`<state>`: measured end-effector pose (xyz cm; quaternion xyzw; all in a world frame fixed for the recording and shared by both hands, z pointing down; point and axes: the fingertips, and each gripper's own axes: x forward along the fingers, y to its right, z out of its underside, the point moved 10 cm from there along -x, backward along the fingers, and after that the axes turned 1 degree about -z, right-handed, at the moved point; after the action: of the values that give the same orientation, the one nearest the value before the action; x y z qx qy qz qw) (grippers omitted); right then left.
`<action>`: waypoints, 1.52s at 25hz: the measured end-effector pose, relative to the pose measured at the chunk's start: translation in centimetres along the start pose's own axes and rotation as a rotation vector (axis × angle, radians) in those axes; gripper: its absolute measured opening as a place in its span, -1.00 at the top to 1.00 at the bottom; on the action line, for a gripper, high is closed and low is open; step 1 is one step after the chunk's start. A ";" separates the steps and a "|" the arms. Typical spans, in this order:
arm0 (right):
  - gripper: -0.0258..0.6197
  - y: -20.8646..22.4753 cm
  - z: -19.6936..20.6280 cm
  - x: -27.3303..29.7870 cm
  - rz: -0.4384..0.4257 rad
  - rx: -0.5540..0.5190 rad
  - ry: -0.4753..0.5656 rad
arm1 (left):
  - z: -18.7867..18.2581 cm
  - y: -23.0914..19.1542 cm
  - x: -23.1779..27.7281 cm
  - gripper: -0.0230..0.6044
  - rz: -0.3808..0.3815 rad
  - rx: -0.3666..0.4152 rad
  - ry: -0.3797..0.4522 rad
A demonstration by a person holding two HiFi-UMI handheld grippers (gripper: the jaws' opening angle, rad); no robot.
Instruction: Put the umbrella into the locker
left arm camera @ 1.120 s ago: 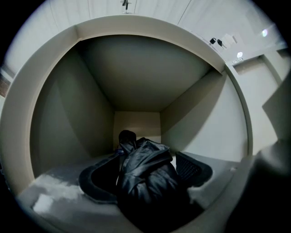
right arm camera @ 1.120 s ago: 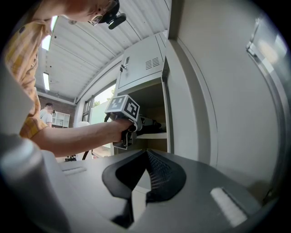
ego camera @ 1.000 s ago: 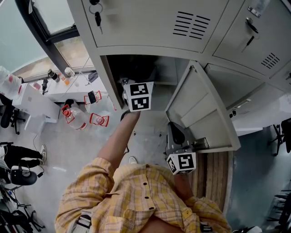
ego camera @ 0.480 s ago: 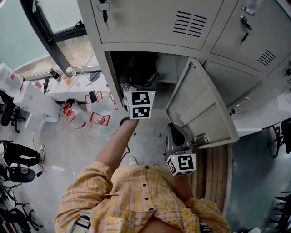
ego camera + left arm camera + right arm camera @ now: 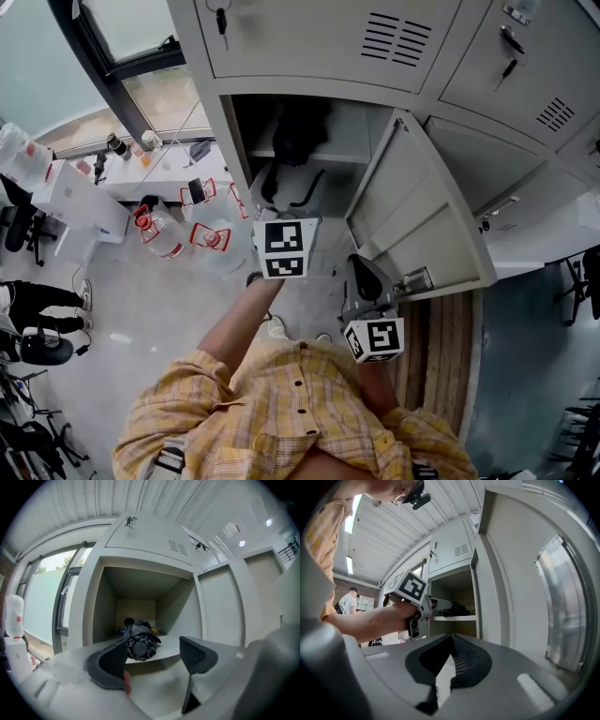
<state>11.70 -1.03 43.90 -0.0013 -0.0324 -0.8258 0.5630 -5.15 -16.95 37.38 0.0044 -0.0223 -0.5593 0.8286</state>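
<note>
Left gripper view: held left gripper before locker, jaws apart though just narrowing, empty, since umbrella already lay on shelf; held right gripper clenched, idle, near door

A workplace locker area: grey metal lockers beside a cluttered white desk.

I count one folded dark fabric umbrella and one open grey metal locker door right of centre. Along the top there are two closed vented grey doors: a middle door and a right-corner door. Grippers — two: left gripper, right gripper.
</note>
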 end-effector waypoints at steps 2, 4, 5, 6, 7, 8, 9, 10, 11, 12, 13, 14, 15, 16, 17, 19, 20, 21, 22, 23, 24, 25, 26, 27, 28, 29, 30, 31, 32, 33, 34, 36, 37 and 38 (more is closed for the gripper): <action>0.92 0.0 0.1 -0.1 -0.001 0.005 -0.001 | 0.3 0.2 -1.3 -0.12 -0.002 -0.027 0.010; 0.92 -0.1 0.2 -0.2 -0.002 0.010 0.000 | 0.8 0.6 -2.4 0.00 -0.001 -0.040 0.016; 0.92 -0.2 0.3 -0.3 -0.001 0.012 0.002 | 1.1 0.7 -2.9 0.12 0.001 -0.041 0.015; 0.92 -0.2 0.3 -0.3 -0.001 0.013 0.003 | 1.4 0.9 -3.5 0.22 0.002 -0.041 0.012; 0.92 -0.3 0.4 -0.4 -0.002 0.015 0.003 | 1.8 1.0 -4.0 0.30 0.002 -0.043 0.005; 0.92 -0.3 0.4 -0.4 -0.004 0.016 0.003 | 2.2 1.0 -4.5 0.36 0.003 -0.048 -0.004; 0.92 -0.3 0.5 -0.4 -0.006 0.017 0.003 | 2.6 1.1 -5.0 0.40 0.005 -0.052 -0.014; 0.92 -0.3 0.5 -0.4 -0.008 0.019 0.003 | 3.0 1.2 -5.4 0.48 0.008 -0.055 -0.021; 0.92 -0.3 0.5 -0.4 -0.009 0.021 0.003 | 3.2 1.3 -5.8 0.56 0.012 -0.054 -0.024; 0.92 -0.3 0.5 -0.4 -0.011 0.024 0.004 | 3.5 1.5 -6.2 0.65 0.016 -0.052 -0.026; 0.92 -0.3 0.5 -0.4 -0.015 0.028 0.004 | 3.7 1.6 -6.6 0.73 0.018 -0.050 -0.028; 0.92 -0.4 0.6 -0.4 -0.019 0.032 0.003 | 3.9 1.7 -7.0 0.81 0.017 -0.054 -0.032; 0.92 -0.5 0.6 -0.4 -0.023 0.034 0.003 | 4.3 1.6 -7.4 0.88 0.014 -0.064 -0.040; 0.92 -0.6 0.5 -0.4 -0.025 0.035 0.002 | 4.9 1.6 -7.8 0.92 0.011 -0.084 -0.052; 0.92 -0.7 0.5 -0.4 -0.027 0.034 0.002 | 5.5 1.5 -8.3 0.93 0.007 -0.108 -0.064; 0.92 -0.8 0.5 -0.4 -0.028 0.033 0.001 | 6.2 1.5 -9.2 0.93 0.007 -0.149 -0.075; 0.92 -0.8 0.6 -0.4 -0.028 0.032 0.001 | 6.3 1.5 -9.5 0.93 0.011 -0.158 -0.072; 0.92 -0.8 0.6 -0.3 -0.029 0.031 0.001 | 6.0 1.6 -9.9 0.93 0.015 -0.155 -0.063; 0.92 -0.9 0.6 -0.3 -0.030 0.030 0.001 | 5.7 1.7 -10.2 0.93 0.019 -0.144 -0.052; 0.92 -0.9 0.6 -0.3 -0.031 0.030 0.000 | 5.5 1.7 -10.5 0.93 0.022 -0.137 -0.043; 0.93 -1.0 0.6 -0.3 -0.033 0.030 0.000 | 5.5 1.8 -10.8 0.93 0.024 -0.138 -0.035; 0.92 -1.0 0.6 -0.2 -0.034 0.029 0.001 | 5.6 1.8 -11.1 0.93 0.027 -0.143 -0.028; 0.93 -1.1 0.5 -0.2 -0.034 0.028 0.003 | 5.8 1.9 -11.4 0.93 0.029 -0.150 -0.022; 0.93 -1.2 0.5 -0.1 -0.033 0.029 0.004 | 6.0 1.9 -11.7 0.93 0.032 -0.157 -0.019; 0.93 -1.2 0.4 -0.1 -0.032 0.030 0.005 | 6.2 1.9 -11.9 0.93 0.035 -0.162 -0.020; 0.93 -1.3 0.4 -0.1 -0.031 0.030 0.004 | 6.3 1.9 -12.1 0.93 0.036 -0.165 -0.022; 0.93 -1.4 0.4 -0.1 -0.033 0.027 0.004 | 6.5 1.9 -12.3 0.93 0.037 -0.168 -0.026; 0.93 -1.4 0.4 0.0 -0.034 0.024 0.003 | 6.7 2.0 -12.5 0.93 0.038 -0.168 -0.028; 0.93 -1.4 0.4 0.0 -0.034 0.023 0.002 | 6.8 2.1 -12.6 0.93 0.040 -0.165 -0.030; 0.93 -1.4 0.4 0.0 -0.032 0.025 0.001 | 6.9 2.1 -12.8 0.93 0.041 -0.160 -0.030; 0.93 -1.4 0.4 0.0 -0.030 0.028 0.001 | 6.9 2.2 -12.9 0.93 0.041 -0.154 -0.033; 0.93 -1.4 0.5 0.0 -0.029 0.030 0.001 | 6.7 2.2 -13.1 0.93 0.035 -0.142 -0.040; 0.93 -1.5 0.6 0.1 -0.029 0.029 0.001 | 6.6 2.2 -13.3 0.93 0.033 -0.135 -0.041; 0.93 -1.5 0.6 0.1 -0.029 0.026 -0.001 | 6.7 2.2 -13.4 0.93 0.034 -0.127 -0.042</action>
<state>10.28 -0.52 44.45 0.0062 -0.0435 -0.8334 0.5509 -8.40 -3.58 43.69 -0.0603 -0.0040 -0.5455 0.8359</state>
